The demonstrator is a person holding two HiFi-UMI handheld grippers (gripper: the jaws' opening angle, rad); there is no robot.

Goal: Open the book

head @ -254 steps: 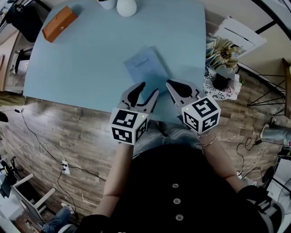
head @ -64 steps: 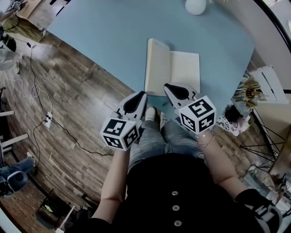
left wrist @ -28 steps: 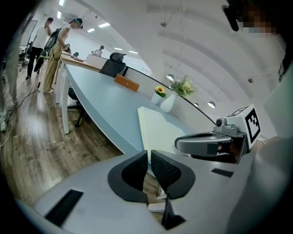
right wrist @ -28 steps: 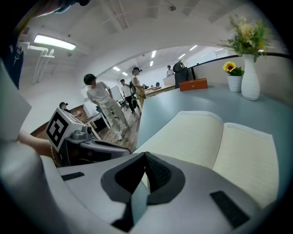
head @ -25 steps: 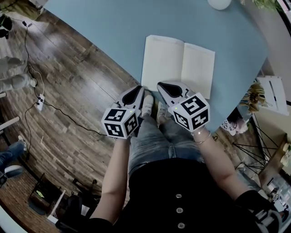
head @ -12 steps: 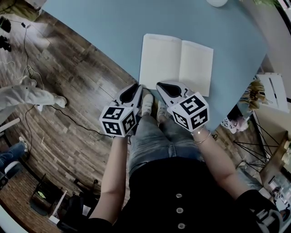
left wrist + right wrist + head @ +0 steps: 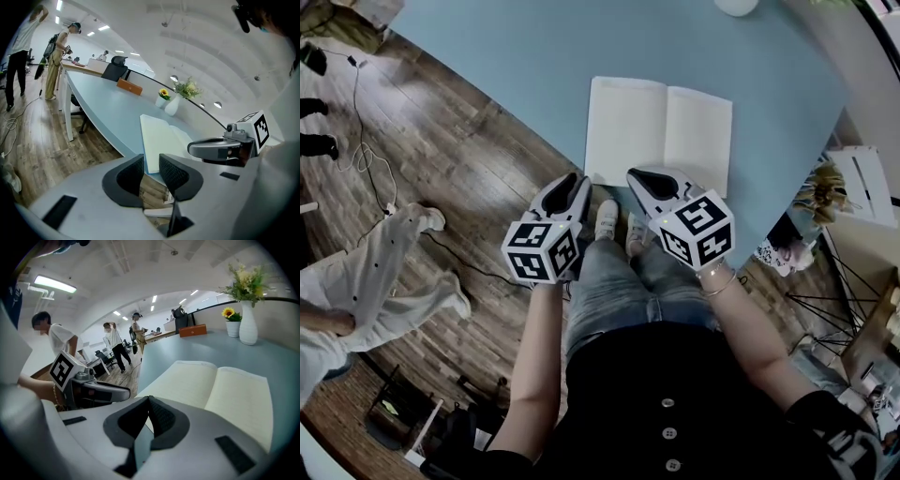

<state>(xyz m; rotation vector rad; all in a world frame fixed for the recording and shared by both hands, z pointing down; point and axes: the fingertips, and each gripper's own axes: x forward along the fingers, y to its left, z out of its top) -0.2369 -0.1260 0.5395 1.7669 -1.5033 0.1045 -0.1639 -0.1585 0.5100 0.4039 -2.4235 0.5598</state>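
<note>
Left gripper [image 7: 151, 160] fingers [image 7: 174, 174] have just been parting and grasp nothing; right gripper [image 7: 149, 400] fingers clenched, empty. Just beyond them the book [image 7: 659, 134] lies open on the worktop [image 7: 506, 66], its left page, upright moments ago, now flat: task looks done

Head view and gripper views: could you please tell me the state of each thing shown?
book: open, lying flat on the table.
left gripper: jaws apart, just been opening, nothing between them.
right gripper: jaws together, empty.
vase: upright, holding flowers.
</note>
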